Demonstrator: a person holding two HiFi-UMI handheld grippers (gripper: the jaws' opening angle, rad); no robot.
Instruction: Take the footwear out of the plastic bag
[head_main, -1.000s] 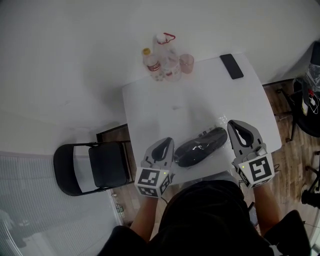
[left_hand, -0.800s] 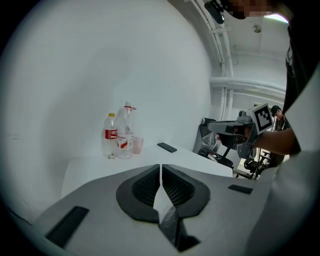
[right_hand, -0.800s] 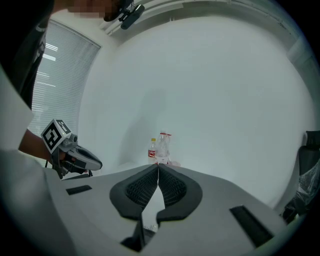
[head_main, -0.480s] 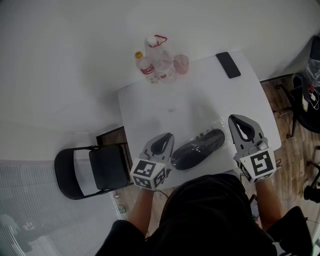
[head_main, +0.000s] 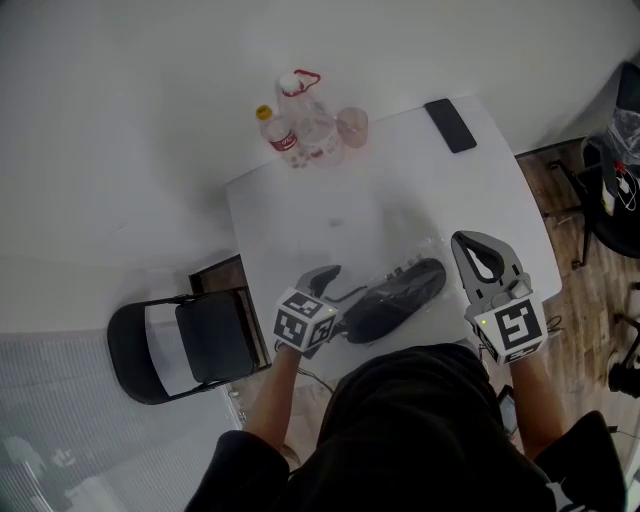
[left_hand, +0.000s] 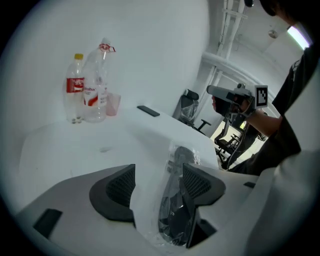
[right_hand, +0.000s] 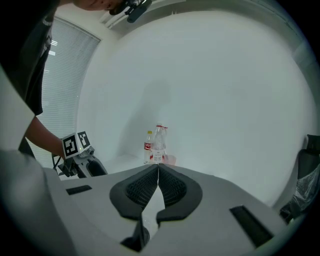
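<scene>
Reaching step: the left gripper (head_main: 338, 285), jaws just opened, straddles the bag (left_hand: 172, 210) end. The right gripper (head_main: 472, 245) is closed, empty. Next, pinch the plastic.

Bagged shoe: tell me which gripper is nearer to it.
Left. The left gripper, its jaws just opened, has the end of the bagged shoe between them; the right gripper, shut, stands clear beside its other end.

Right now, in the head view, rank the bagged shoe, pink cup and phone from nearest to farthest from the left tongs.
1. Bagged shoe, its near end between the left tongs, which have just been opening.
2. Pink cup, far edge, beside the bottles.
3. Phone, far right corner.
</scene>
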